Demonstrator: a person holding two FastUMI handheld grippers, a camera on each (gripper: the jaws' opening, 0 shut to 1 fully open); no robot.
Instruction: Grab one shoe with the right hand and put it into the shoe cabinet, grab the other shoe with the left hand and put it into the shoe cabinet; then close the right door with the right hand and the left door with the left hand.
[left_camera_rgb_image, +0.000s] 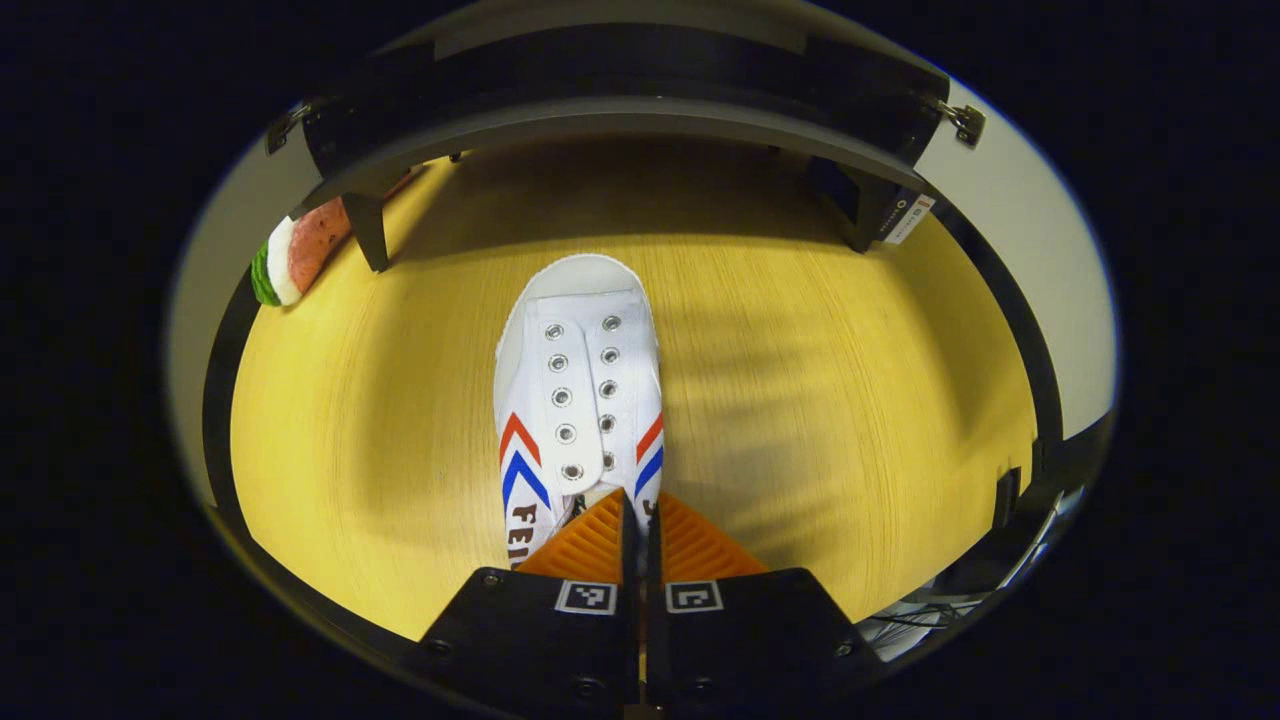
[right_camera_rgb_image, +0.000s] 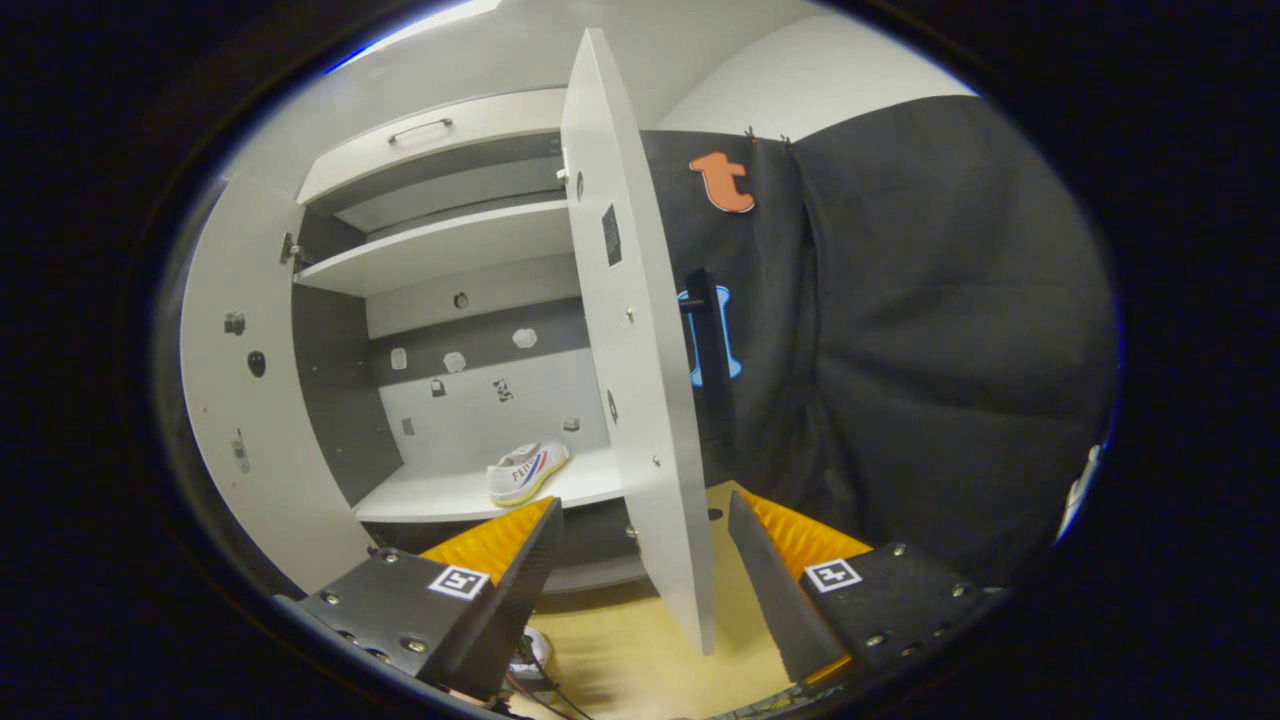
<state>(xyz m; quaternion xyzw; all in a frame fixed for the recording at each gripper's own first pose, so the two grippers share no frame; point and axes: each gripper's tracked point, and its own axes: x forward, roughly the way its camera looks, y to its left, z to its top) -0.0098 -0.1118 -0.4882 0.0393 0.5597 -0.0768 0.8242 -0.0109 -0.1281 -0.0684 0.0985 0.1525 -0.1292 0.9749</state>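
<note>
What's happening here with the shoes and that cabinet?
A person is putting a pair of shoes away with two handheld grippers. One white shoe already sits on the cabinet's lower shelf. The left gripper is shut on the heel end of the other shoe, over the wooden floor. The right gripper is open, straddling the edge of the open right door.

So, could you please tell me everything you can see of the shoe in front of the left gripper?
The shoe is a white canvas-looking sneaker with a rounded toe cap, two rows of metal eyelets with no laces, and red and blue chevrons on both sides above dark lettering. It sits upright on the yellow wooden floor, toe pointing away toward the dark stand. The left gripper has its fingers nearly together at the shoe's heel end, apparently pinching the rear opening.
</note>
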